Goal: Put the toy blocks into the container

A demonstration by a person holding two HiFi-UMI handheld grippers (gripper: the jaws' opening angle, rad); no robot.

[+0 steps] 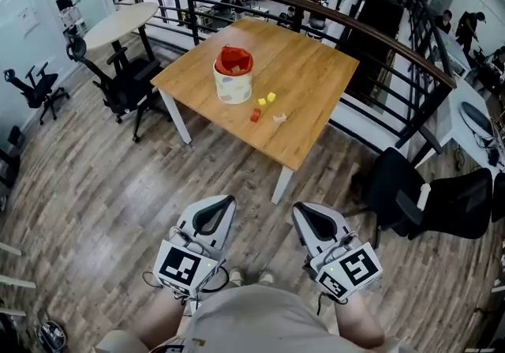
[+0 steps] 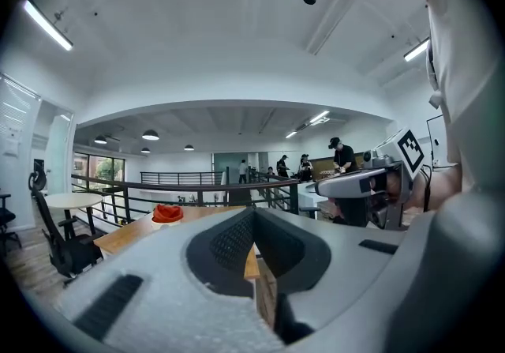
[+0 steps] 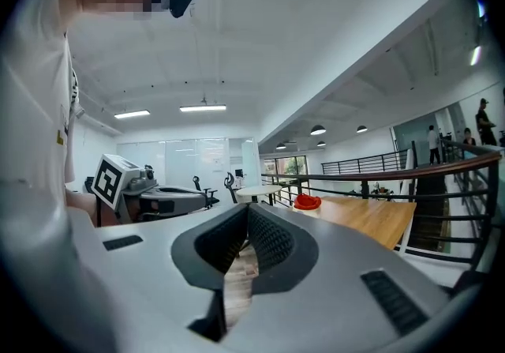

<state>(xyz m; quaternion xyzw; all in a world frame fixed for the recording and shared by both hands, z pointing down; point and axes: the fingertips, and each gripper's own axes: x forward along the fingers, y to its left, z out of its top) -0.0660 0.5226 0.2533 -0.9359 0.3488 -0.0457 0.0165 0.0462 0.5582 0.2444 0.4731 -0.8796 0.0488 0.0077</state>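
Left gripper (image 1: 230, 199), right gripper (image 1: 297, 208): jaws closed, empty; table (image 1: 316, 83) with container (image 1: 233, 75), blocks (image 1: 267, 99) ahead, chair (image 1: 126, 84) beside.

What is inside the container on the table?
Something red shows at the mouth of the container, perhaps a liner or bag; I cannot tell which. Anything below it is covered. A red block and two yellow blocks lie outside, on the table.

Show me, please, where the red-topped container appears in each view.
Head view: container upper centre, on the wooden table.
Left gripper view: container small, left of centre.
Right gripper view: container small, right of centre.
Shared landmark: the wooden table beneath it.
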